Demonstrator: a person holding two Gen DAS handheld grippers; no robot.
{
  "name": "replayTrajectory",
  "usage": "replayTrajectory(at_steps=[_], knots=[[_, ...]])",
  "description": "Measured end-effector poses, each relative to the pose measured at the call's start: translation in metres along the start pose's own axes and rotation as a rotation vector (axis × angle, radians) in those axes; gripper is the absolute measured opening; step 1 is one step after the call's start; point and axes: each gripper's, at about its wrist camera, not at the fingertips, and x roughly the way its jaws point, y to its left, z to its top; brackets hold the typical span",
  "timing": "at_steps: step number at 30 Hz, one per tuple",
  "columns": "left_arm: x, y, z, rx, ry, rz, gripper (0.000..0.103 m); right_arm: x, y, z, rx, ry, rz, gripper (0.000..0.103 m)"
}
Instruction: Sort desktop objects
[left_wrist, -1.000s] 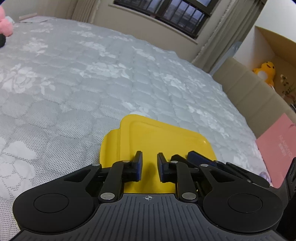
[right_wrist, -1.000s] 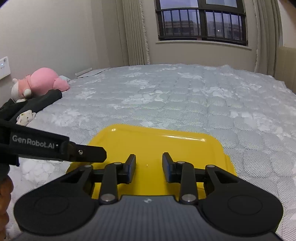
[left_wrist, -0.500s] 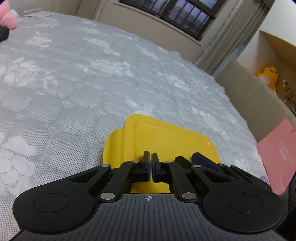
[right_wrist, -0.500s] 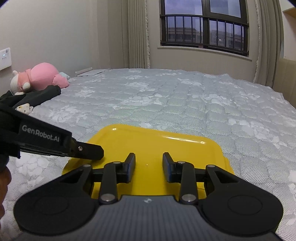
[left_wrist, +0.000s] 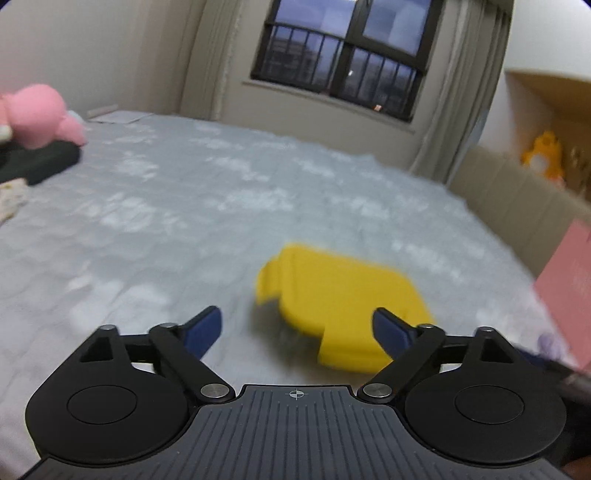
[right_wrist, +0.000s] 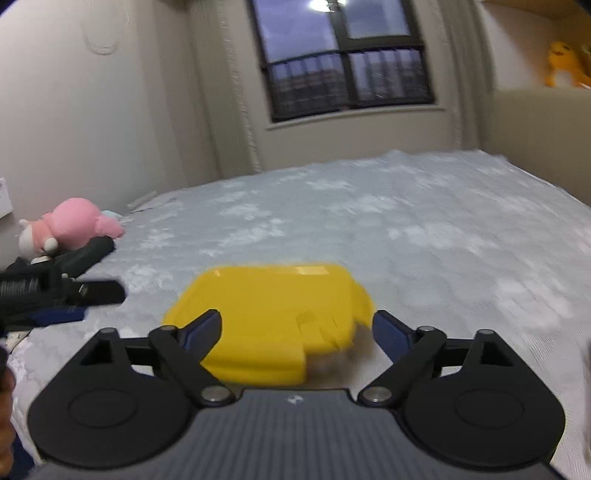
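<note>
A yellow tray (left_wrist: 343, 295) lies on the grey quilted bed (left_wrist: 184, 206), blurred by motion. My left gripper (left_wrist: 297, 326) is open wide and empty, just in front of the tray's near left edge. In the right wrist view the same yellow tray (right_wrist: 266, 306) lies just beyond my right gripper (right_wrist: 297, 326), which is open wide and empty. The left gripper (right_wrist: 55, 291) shows at the left edge of that view. Nothing can be seen lying on the tray.
A pink plush toy (right_wrist: 74, 225) and dark clothing (left_wrist: 40, 162) lie at the bed's far left. A pink box (left_wrist: 569, 280) and a cardboard box (left_wrist: 517, 192) stand on the right, with a yellow plush (left_wrist: 543, 155) beyond. A window (right_wrist: 343, 62) faces me.
Both grippers have opened wide; the left one was shut half a second ago. Both have pulled back and tilted up, so more of the room shows. The tray stays on the bed.
</note>
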Motion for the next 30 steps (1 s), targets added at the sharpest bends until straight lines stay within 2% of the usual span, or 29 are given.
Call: replayTrajectory(at_steps=[2, 6, 11, 16, 20, 26, 30], knots=[[-0.012, -0.003, -0.017, 0.021, 0.033, 0.036, 0.094, -0.015, 0.002, -0.014, 0.023, 0.038, -0.021, 0.102], [-0.029, -0.001, -0.045, 0.039, 0.097, 0.100, 0.099, -0.043, 0.007, -0.042, 0.057, 0.100, -0.062, 0.103], [-0.046, -0.006, -0.070, 0.108, 0.114, 0.158, 0.103, -0.070, 0.014, -0.068, 0.082, 0.119, -0.093, 0.103], [-0.060, -0.016, -0.082, 0.173, 0.100, 0.212, 0.103, -0.084, 0.024, -0.068, 0.036, 0.090, -0.120, 0.103], [-0.069, -0.020, -0.081, 0.182, 0.069, 0.219, 0.103, -0.091, 0.032, -0.064, 0.009, 0.076, -0.125, 0.103], [-0.071, -0.016, -0.079, 0.159, 0.058, 0.225, 0.103, -0.081, 0.033, -0.061, 0.032, 0.196, -0.101, 0.103], [-0.069, -0.011, -0.079, 0.136, 0.066, 0.228, 0.103, -0.080, 0.036, -0.064, 0.018, 0.193, -0.114, 0.103]])
